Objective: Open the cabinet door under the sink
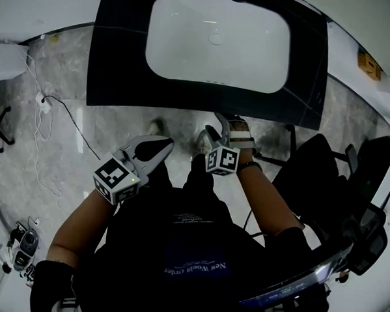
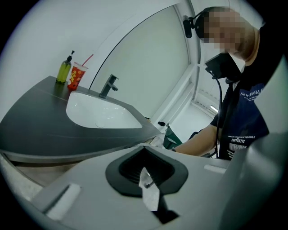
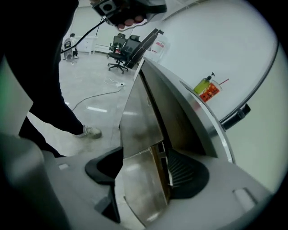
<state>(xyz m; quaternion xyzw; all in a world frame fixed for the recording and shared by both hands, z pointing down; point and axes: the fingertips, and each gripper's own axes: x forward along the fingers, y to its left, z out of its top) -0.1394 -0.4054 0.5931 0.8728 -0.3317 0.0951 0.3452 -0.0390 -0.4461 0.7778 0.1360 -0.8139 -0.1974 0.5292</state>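
A dark countertop (image 1: 119, 50) with a white sink (image 1: 217, 39) fills the top of the head view and hides the cabinet below it. In the right gripper view the brown cabinet door (image 3: 139, 121) hangs under the counter. Its outer edge (image 3: 161, 173) lies between the jaws of my right gripper (image 3: 144, 173), which is open; the left pad stands clear of the panel. My right gripper (image 1: 224, 126) sits just under the counter's front edge. My left gripper (image 1: 163, 144) hangs lower left, shut and empty (image 2: 146, 173), facing the sink (image 2: 101, 112).
A faucet (image 2: 109, 85), a green soap bottle (image 2: 64, 69) and a red cup (image 2: 76, 75) stand at the counter's back, below a mirror (image 2: 148, 58). A cable (image 1: 60, 112) lies on the floor to the left. Office chairs (image 3: 123, 49) stand further off, and a black chair (image 1: 325, 165) stands to my right.
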